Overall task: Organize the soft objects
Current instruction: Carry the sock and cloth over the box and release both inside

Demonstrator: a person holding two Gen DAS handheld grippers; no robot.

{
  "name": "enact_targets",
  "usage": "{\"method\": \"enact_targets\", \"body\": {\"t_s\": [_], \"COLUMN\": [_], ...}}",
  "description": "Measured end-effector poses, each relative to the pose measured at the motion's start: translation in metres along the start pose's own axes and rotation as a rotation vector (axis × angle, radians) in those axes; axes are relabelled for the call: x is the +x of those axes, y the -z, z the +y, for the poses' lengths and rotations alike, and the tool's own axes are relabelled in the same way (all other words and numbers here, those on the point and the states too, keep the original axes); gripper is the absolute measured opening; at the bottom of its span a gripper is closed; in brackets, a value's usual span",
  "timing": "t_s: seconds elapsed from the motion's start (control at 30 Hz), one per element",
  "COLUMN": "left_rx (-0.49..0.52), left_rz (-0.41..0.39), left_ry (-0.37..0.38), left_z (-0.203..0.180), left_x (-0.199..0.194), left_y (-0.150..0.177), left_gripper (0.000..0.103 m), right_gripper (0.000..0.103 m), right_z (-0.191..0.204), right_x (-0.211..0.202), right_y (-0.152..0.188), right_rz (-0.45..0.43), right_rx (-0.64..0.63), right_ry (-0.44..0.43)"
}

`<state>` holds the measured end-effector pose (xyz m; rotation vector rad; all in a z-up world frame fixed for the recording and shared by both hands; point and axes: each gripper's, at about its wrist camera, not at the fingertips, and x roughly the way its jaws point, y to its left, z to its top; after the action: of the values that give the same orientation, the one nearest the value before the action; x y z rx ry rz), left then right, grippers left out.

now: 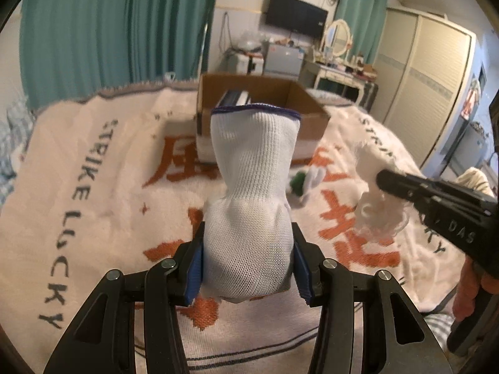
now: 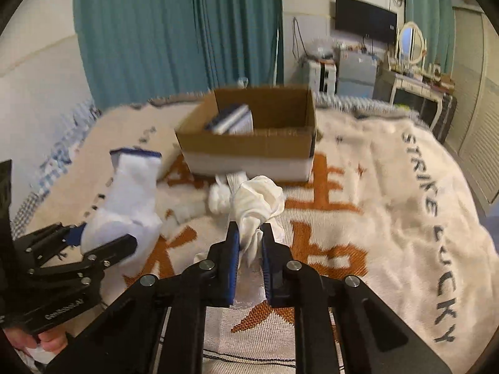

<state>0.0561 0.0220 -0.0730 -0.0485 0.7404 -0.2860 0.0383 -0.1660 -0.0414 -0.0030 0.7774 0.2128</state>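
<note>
Covering the bed, a cream blanket (image 1: 93,162) with large orange characters and dark lettering down its sides fills most of both views. Behind it hang teal curtains (image 1: 109,25), with a pale wardrobe (image 1: 421,71) along the right wall, a dark wall screen (image 1: 296,15), and a dressing table with an oval mirror (image 1: 338,37) cluttered with small items. An open cardboard box (image 2: 249,146) sits on the far part of the blanket, its lower wall white, and a dark blue and white item lies inside at its left end. Next in size, a white knit glove (image 1: 249,205) with a dark blue cuff edge stands up between the pads of the left gripper (image 1: 248,268), whose jaws are clenched on the glove's lower, bulging part, holding it off the blanket with the cuff pointing toward the box. The right gripper (image 2: 251,243) has its jaws squeezed tight on a crumpled white cloth (image 2: 259,202), which bunches out ahead of the fingertips, raised above the blanket in front of the box. More white soft pieces (image 2: 218,196) lie on the blanket just before the box's near wall, and a small green and white object (image 1: 301,182), blurred, rests there too. Part of a person's hand (image 2: 43,342) shows at the left gripper's handle.
</note>
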Motion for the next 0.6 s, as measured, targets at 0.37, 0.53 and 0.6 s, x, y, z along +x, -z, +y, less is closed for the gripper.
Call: {"method": "enact_targets", "body": {"t_s": [0.37,0.53,0.6], "left_rx": [0.078,0.077,0.091], "left_rz": [-0.14,-0.16,-0.157], "left_ry": [-0.028,-0.004,-0.025], "left_z": [-0.024,-0.023,-0.023], "left_x": [-0.016,0.011,0.031], "left_y": [-0.096,-0.148,-0.163], "left_gripper": [0.047,0.048,0.048], "right_gripper": [0.013,0.013,0.013], "right_z": [-0.012,-0.024,-0.028], "right_x": [-0.06,-0.045,-0.03], "right_y": [-0.104,-0.16,-0.176], "right_rz": [-0.209,-0.257,-0.259], "right_rx": [-0.039,-0.063,-0.077], "right_ry": [-0.009,-0.01,-0.009]}}
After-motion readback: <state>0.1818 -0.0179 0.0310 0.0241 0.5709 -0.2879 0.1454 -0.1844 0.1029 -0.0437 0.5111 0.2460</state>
